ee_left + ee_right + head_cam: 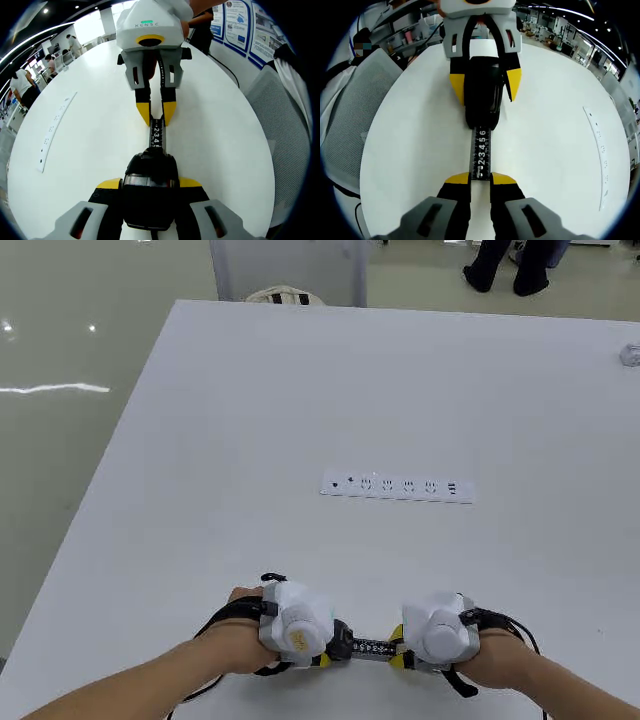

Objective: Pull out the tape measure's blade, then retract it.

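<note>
While left tongs (150,184) clamp tape measure (150,197), right tongs (481,179) pinch blade (481,150).

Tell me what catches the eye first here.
Two hand-held grippers face each other at the near edge of the white table: the left hand-held gripper clamps the black tape measure, the right hand-held gripper pinches the tip of its blade, drawn out a short way. A white power strip lies mid-table.

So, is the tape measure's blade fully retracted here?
No, a short black numbered blade spans from the black tape measure case to the right gripper.
</note>
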